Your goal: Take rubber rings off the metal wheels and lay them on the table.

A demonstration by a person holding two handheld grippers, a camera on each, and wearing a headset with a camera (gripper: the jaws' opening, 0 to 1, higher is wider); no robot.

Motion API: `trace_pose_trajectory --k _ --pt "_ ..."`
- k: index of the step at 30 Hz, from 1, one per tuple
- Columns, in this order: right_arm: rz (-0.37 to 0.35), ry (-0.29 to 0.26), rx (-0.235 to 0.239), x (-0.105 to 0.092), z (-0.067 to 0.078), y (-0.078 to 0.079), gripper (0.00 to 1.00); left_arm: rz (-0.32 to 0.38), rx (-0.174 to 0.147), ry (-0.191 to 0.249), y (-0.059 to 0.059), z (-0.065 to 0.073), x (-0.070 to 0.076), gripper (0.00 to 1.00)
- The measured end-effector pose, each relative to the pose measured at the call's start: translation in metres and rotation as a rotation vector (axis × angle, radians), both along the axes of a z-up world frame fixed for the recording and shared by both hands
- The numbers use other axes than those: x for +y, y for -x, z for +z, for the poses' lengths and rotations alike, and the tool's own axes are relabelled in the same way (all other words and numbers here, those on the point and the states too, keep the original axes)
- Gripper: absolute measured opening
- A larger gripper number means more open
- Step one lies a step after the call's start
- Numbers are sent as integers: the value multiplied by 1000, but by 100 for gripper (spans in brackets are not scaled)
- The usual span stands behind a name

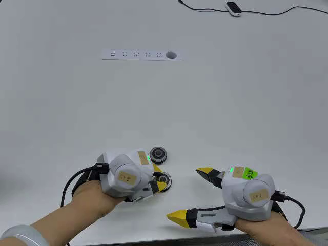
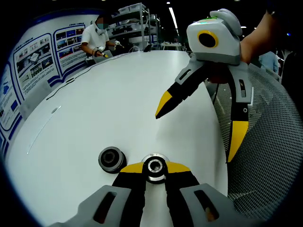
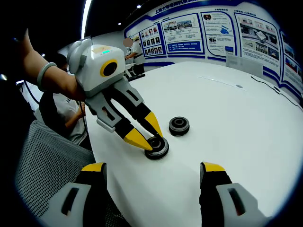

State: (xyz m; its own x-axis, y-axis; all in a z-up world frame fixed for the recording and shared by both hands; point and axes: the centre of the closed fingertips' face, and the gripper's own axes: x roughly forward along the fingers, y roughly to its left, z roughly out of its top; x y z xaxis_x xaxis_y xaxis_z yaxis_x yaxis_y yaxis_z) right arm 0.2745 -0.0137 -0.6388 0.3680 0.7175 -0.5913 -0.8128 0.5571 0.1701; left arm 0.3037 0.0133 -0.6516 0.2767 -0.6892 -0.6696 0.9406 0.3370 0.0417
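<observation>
Rubber rings point(image 3: 172, 127) show as dark outer bands on two metal wheels, both lying flat on the white counter point(image 1: 215, 118) close to its near edge. The left gripper point(image 1: 154, 185) is clenched on the held wheel point(image 1: 164, 180). In the left gripper view its yellow tips press against that wheel from both sides, and the wheel rests on the counter surface. The free wheel point(image 1: 158, 153) lies just beyond it, near but with a gap between the two.

The right gripper point(image 1: 188, 195) hangs with its jaws spread wide and nothing between them. It is just to the right of the held wheel and clear of it, and its tips point toward the left gripper.

Room to move is tight on the near side. In the right gripper view the counter's curved edge runs just behind the left gripper, with a mesh chair point(image 3: 42, 161) below it. In the left gripper view the same edge sweeps past the right gripper. Away from the person the surface runs bare and wide from the free wheel to one white power strip point(image 1: 142, 55). Well past that, by the far edge, lies one dark cable point(image 1: 287, 10) carrying a small remote point(image 1: 233, 8).

By count: two wheels, two grippers, one power strip, one cable, one remote.
</observation>
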Motion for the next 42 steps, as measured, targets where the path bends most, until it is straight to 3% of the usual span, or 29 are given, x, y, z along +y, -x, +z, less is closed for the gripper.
trace_pose_trajectory --k 12,26,32,42 --pt "-3 -7 7 0 -1 -1 81 -13 3 -7 0 -2 1 14" --pt "-21 -65 45 7 2 -4 78 -27 8 -16 0 -3 1 13" --pt "-52 -120 95 8 3 -6 76 -33 8 -16 0 -3 1 13" --pt "-164 -288 237 12 9 -12 75 -40 10 -14 0 -3 2 13"
